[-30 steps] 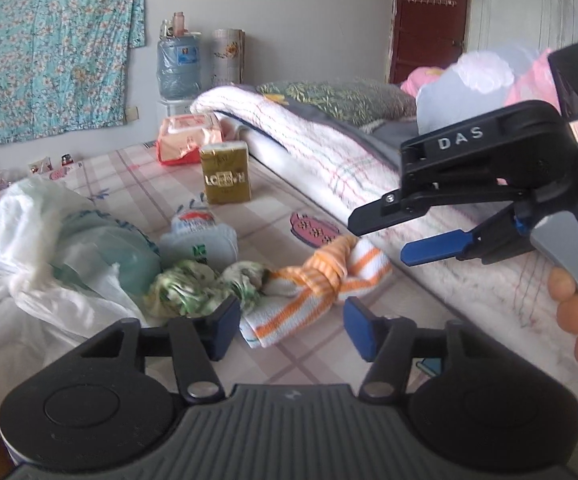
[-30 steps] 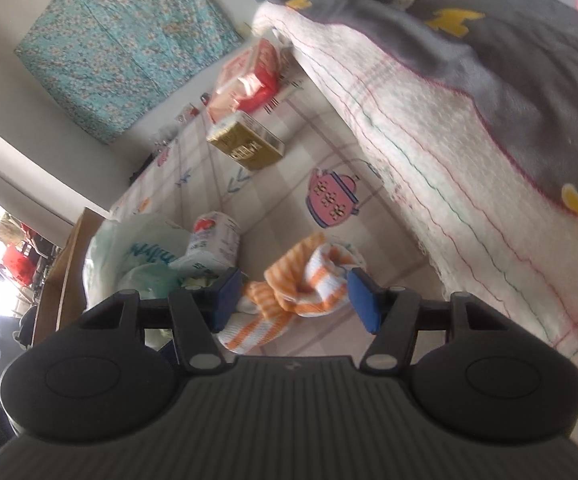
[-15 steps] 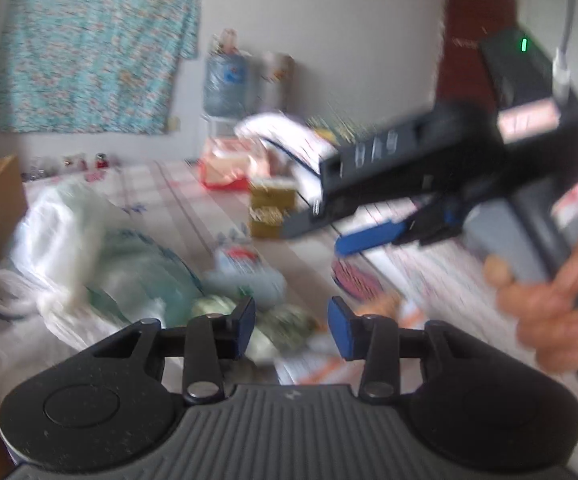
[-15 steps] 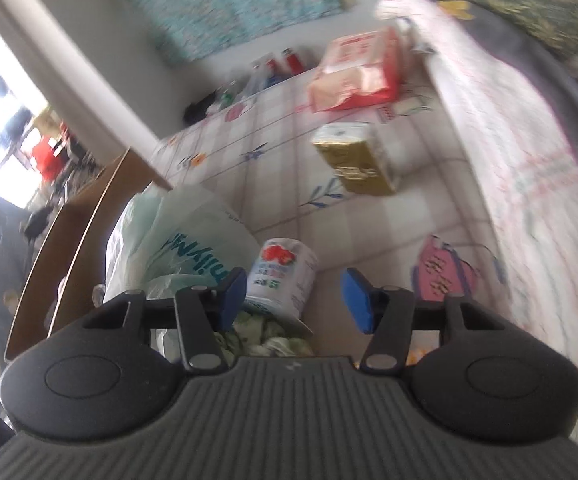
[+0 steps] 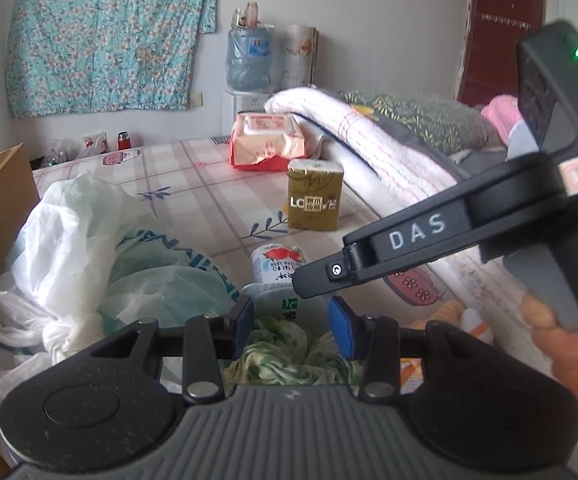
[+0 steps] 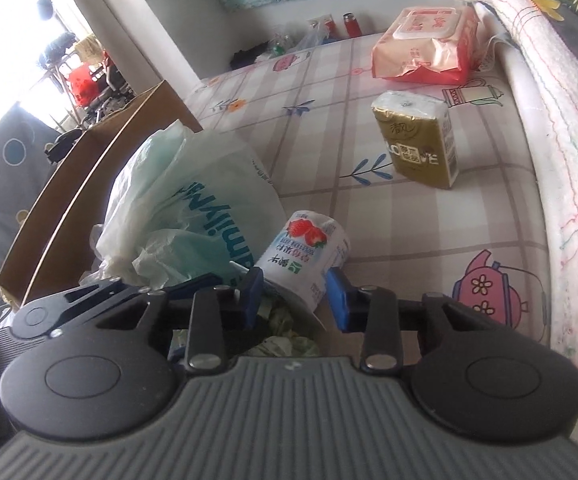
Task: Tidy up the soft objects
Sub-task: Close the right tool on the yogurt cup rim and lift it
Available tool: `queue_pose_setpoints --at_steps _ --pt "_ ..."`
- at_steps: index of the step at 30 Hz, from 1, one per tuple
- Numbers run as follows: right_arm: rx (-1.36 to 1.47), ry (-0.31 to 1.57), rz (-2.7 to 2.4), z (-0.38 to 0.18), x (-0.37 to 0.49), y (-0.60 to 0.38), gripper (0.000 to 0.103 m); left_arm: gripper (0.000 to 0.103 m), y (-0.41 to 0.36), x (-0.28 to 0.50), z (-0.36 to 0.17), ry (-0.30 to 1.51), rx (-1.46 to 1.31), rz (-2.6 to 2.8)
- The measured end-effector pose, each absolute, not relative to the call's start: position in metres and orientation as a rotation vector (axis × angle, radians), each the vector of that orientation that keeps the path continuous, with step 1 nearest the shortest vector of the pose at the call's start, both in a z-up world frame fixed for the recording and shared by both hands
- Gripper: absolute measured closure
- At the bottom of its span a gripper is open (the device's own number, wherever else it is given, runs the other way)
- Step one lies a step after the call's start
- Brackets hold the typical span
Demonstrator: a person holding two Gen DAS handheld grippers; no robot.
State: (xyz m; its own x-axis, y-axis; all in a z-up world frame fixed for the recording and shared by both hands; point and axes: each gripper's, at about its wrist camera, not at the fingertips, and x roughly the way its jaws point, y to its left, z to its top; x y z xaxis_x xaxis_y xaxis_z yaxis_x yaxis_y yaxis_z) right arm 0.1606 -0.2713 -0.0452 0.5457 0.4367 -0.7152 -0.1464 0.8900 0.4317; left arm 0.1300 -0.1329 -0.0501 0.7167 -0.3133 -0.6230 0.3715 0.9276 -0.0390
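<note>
Barely started, looks like. Green cloth [image 5: 285,356] bunched on the bed beside the bag [image 5: 137,264], under both grippers. Left gripper [image 5: 291,320] partly open, nothing pinched. Right gripper [image 6: 295,300] closing around the tissue pack [image 6: 309,258], not gripping yet.

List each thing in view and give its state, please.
Green cloth: crumpled, between left gripper pads.
Strawberry milk pack: tilted, between right gripper pads, jaws closing.
Gold tissue pack: upright, apart.
Wet wipes pack: lying flat, lid shut.
Plastic bag: crumpled, knotted.
</note>
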Motion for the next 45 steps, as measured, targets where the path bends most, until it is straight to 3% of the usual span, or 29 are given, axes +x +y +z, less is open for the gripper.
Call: queue_pose_setpoints --at_steps 11,17,25,45 --pt "0.455 0.967 0.389 -0.058 0.170 -0.275 0.083 0.053 -0.143 0.149 -0.051 0.703 0.169 -0.373" --pt "0.597 0.957 0.374 -0.061 0.179 -0.296 0.084 0.049 -0.149 0.165 -0.045 0.716 0.146 -0.378" --pt "0.727 0.919 0.333 -0.063 0.195 -0.317 0.083 0.036 -0.160 0.190 -0.046 0.736 0.169 -0.365" --pt "1.014 0.887 0.271 -0.078 0.212 -0.342 0.080 0.039 -0.158 0.222 -0.040 0.795 0.027 -0.336"
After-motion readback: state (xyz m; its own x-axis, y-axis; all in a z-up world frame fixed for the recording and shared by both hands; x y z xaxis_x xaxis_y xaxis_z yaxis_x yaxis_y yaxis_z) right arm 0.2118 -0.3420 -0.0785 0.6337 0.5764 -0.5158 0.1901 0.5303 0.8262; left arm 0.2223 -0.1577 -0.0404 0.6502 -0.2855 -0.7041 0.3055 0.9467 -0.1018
